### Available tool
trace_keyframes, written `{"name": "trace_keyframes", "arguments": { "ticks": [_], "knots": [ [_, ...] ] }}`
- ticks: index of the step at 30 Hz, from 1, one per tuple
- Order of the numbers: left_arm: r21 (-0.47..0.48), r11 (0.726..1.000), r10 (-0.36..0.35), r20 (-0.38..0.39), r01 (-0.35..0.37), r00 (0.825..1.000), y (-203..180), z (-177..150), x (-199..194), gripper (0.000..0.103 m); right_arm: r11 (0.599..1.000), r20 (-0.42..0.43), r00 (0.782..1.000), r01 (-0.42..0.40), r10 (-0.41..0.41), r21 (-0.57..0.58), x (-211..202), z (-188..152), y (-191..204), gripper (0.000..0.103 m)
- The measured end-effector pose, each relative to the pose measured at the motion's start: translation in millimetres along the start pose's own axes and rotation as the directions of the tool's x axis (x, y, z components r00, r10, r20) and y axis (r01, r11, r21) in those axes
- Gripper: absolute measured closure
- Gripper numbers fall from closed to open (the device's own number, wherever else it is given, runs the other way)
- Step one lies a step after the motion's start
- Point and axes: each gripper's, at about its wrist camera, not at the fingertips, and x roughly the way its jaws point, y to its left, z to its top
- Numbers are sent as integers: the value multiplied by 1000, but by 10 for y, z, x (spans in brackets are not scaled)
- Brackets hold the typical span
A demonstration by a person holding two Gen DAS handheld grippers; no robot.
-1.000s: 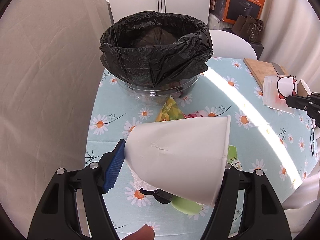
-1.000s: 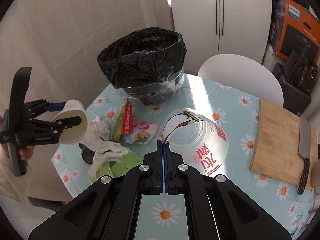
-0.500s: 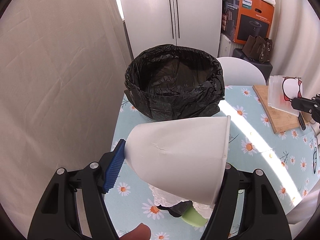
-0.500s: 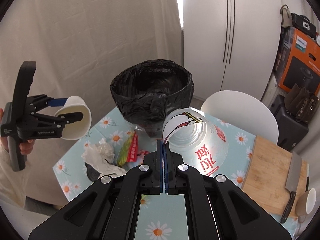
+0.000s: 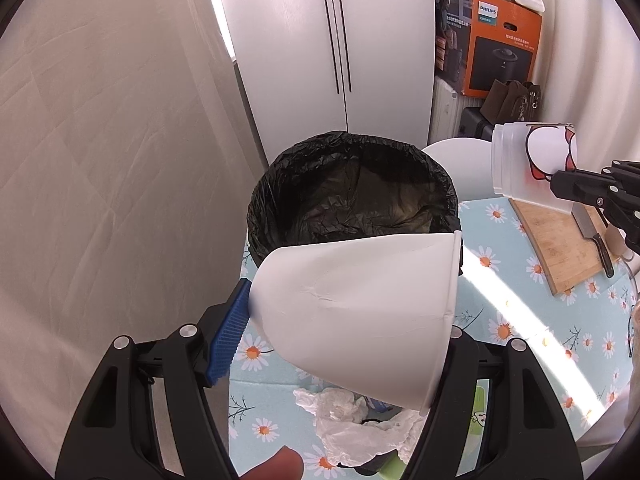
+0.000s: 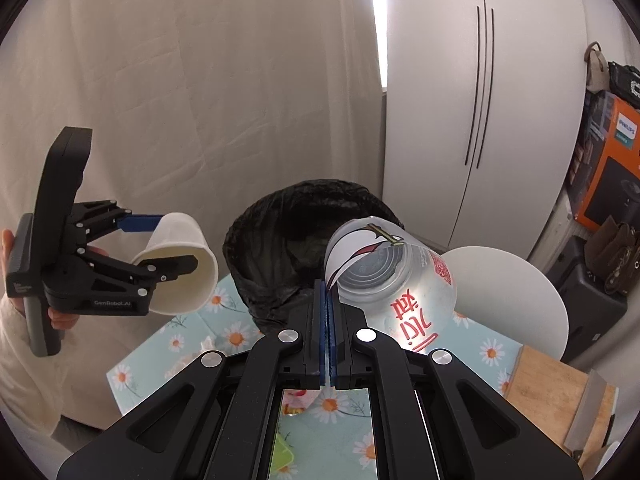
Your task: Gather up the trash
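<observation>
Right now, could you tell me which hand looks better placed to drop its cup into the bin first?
Probably the left: its gripper holds the paper cup just short of the bin; the right gripper's plastic cup hangs off to one side.

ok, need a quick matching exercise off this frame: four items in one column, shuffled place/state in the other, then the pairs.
Items:
1. white paper cup
2. clear plastic cup
3. black bin bag
4. crumpled tissue

Place or state:
A. lying on the daisy tablecloth
B. lining the bin, mouth open
C. wall pinched between the shut fingers of the right gripper
D. held across its body by the left gripper

Pairs: 1-D, 2-C, 3-B, 4-A
</observation>
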Motion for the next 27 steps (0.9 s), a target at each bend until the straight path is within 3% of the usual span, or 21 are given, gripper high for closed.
{"name": "trace_keyframes", "arguments": {
  "ticks": [19,21,23,24,27],
  "knots": [
    [89,994,-66,-15,67,998,90,493,901,34,999,-78,996,-32,32,0,893,320,-147,101],
    [99,993,-63,-8,63,998,80,493,966,33,1000,-80,996,-29,29,3,927,299,-175,97],
    [115,992,-56,0,56,998,62,483,1013,20,1000,-89,996,-14,14,1,981,287,-206,95],
    [114,991,-68,0,68,998,63,476,1028,12,1000,-89,996,4,-4,0,986,272,-219,88],
    [90,991,-97,-1,97,995,83,458,1041,8,1000,-90,996,25,-24,4,982,225,-258,73]
  ]
}}
